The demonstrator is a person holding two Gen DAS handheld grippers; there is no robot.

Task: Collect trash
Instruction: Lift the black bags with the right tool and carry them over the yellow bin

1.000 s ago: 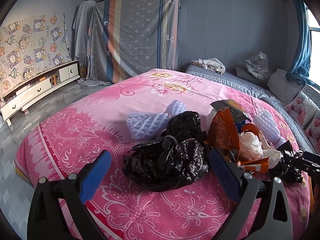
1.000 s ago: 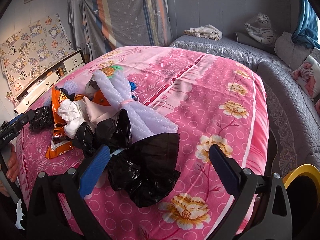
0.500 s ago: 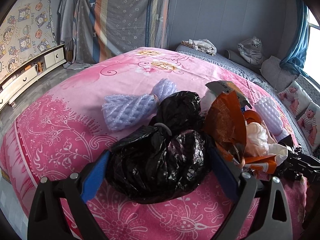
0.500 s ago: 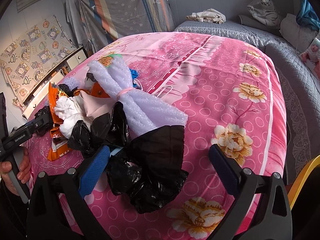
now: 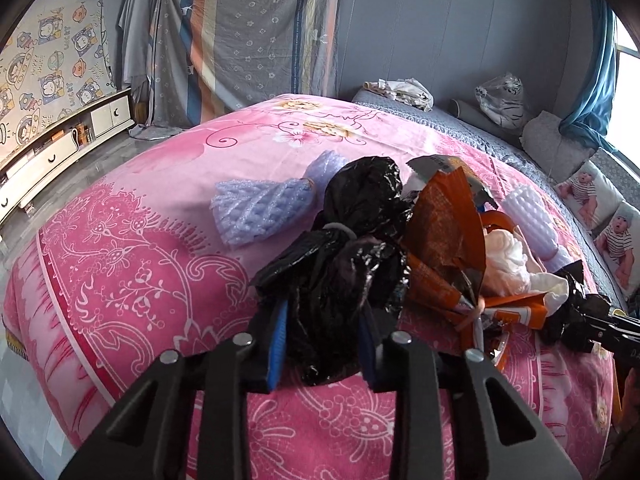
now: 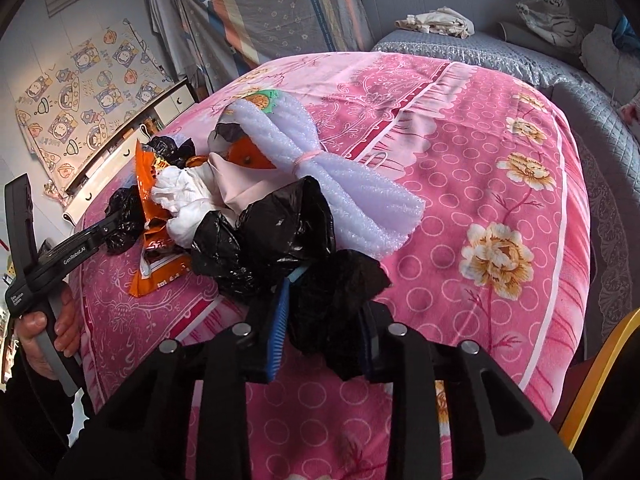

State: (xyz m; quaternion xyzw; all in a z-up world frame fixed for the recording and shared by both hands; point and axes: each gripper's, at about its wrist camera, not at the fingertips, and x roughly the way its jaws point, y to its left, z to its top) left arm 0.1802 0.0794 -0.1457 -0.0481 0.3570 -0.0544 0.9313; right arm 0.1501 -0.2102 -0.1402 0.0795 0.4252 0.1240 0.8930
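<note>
A heap of trash lies on the pink bedspread (image 5: 132, 264). In the left wrist view my left gripper (image 5: 323, 332) has its jaws closing, and the blue pads press a crumpled black plastic bag (image 5: 340, 272). Beside it lie an orange snack wrapper (image 5: 444, 240), a purple foam net (image 5: 264, 208) and white tissue (image 5: 504, 264). In the right wrist view my right gripper (image 6: 324, 320) is closing too, its pads squeezing another black bag (image 6: 340, 292). A white foam net (image 6: 320, 168) and the orange wrapper (image 6: 148, 168) lie behind it. A hand (image 6: 48, 320) holds the left gripper (image 6: 108, 224) at the left.
A grey quilt (image 5: 460, 120) with pillows and a bundle of cloth runs along the far side of the bed. A white low cabinet (image 5: 60, 148) lines the left wall. A yellow rim (image 6: 600, 360) shows at the bed's right edge. A striped cloth hangs at the back.
Both grippers went from wide open to closed around the black bags. Both tipped down and came closer to the heap.
</note>
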